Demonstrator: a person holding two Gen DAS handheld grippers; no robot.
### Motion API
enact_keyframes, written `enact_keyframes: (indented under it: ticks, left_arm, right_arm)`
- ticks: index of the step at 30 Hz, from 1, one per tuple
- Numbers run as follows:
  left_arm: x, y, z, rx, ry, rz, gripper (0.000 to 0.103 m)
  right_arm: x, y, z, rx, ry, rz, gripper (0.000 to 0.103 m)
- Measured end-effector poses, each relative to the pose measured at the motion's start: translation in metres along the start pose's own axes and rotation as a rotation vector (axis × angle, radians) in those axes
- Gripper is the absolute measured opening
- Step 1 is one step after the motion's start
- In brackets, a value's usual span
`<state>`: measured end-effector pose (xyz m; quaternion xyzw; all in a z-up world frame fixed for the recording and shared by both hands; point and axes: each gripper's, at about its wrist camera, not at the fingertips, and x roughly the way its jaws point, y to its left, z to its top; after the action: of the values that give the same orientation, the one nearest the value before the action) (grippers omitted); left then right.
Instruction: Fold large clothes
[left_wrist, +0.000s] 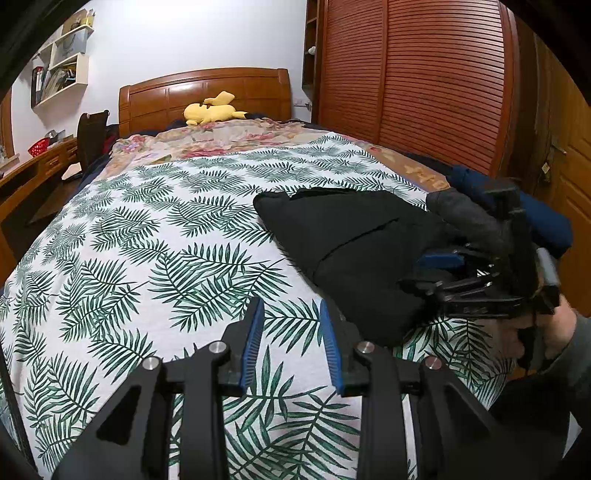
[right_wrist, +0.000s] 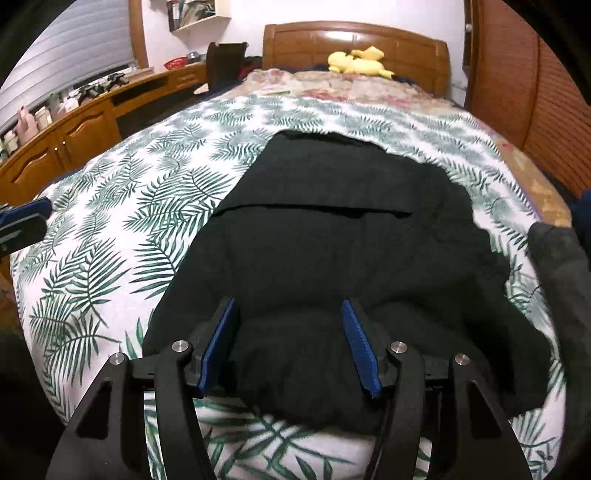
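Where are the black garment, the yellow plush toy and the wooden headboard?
black garment (right_wrist: 332, 251): right wrist view, middle of the cloth.
yellow plush toy (left_wrist: 210, 110): left wrist view, its body.
wooden headboard (left_wrist: 155, 96): left wrist view, left panel.

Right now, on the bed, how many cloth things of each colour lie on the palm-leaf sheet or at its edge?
Black: 1, the black garment, lying under the open right gripper
Dark grey: 1, a dark grey garment at the right edge
Navy blue: 1, a navy garment behind it
Yellow: 1, the yellow plush toy by the headboard
Total: 4
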<state>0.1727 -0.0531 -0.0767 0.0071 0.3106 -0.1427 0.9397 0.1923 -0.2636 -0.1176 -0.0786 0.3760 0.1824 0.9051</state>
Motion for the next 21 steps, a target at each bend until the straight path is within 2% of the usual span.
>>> enact_keyframes:
  ticks: [4,8,11,16,21]
  left_arm:
    - [0.001,0.002,0.000,-0.007,0.000,-0.003,0.029]
    - [0.001,0.000,0.001,-0.006,-0.006,-0.007,0.029]
    - [0.004,-0.004,0.001,-0.002,-0.002,-0.010,0.029]
    - [0.010,-0.013,0.002,0.010,0.005,-0.018,0.029]
    - [0.019,-0.021,0.003,0.027,0.014,-0.018,0.029]
  right_arm:
    - [-0.029,-0.007,-0.003,0.008,-0.047,-0.021,0.059]
    - [-0.056,-0.029,-0.015,0.029,-0.087,-0.118,0.059]
    - [-0.070,-0.049,-0.029,0.067,-0.096,-0.153,0.060]
    - [-0.080,-0.066,-0.051,0.121,-0.074,-0.145,0.059]
    - [-0.062,-0.084,-0.063,0.189,-0.038,-0.129,0.059]
